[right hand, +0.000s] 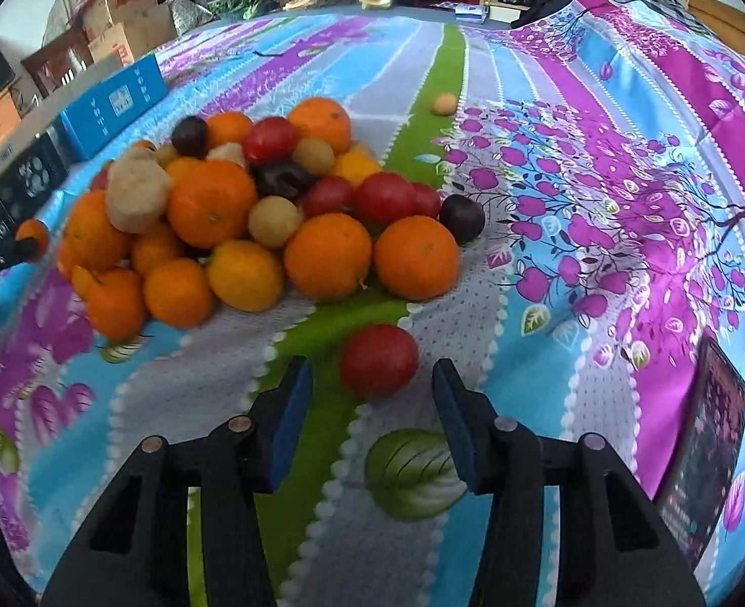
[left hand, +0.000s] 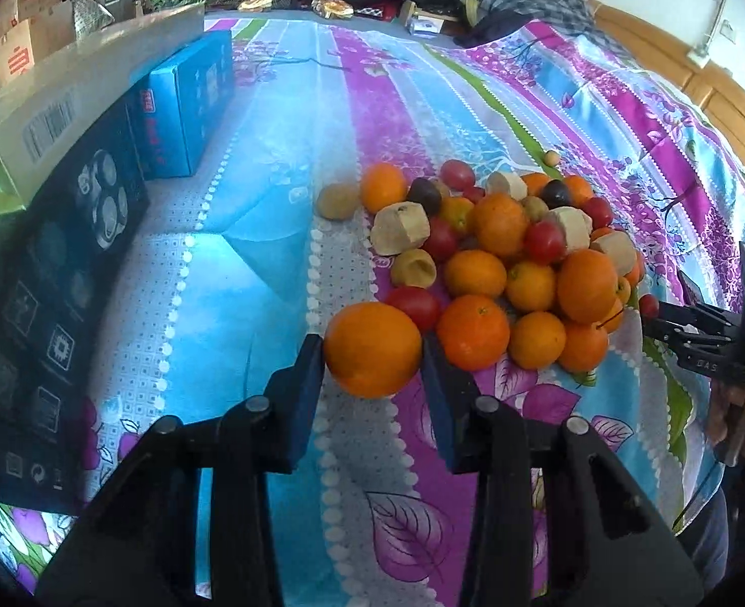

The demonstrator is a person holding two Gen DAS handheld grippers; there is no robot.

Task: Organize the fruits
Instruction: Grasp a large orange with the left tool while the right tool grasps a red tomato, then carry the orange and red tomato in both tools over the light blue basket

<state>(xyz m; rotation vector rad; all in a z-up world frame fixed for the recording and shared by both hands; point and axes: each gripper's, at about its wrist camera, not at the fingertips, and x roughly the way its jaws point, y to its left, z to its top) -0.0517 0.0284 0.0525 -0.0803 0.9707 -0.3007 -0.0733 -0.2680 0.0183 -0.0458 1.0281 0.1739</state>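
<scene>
The left claw (left hand: 372,349) pinches a large round orange (left hand: 372,349) between its flat blue-padded fingers (left hand: 299,399), both pads pressed against the dimpled, glossy rind at the near edge of the fruit heap (left hand: 499,248). The heap is a tight pile of smooth oranges, shiny red tomato-like fruits, dark purple plums, dull tan rounds and blocky, pale, rough-cut chunks, lying on a sheeny striped floral cloth (left hand: 372,101) in blue, purple, grey and green.

The right claw (right hand: 372,379) stands spread around a lone smooth red fruit (right hand: 378,360) that rests on the cloth just apart from the heap; a gap shows between each pad and its skin. A dark flat phone (right hand: 701,450) lies at the right. Glossy rectangular cardboard boxes (left hand: 185,106) stand along the left.
</scene>
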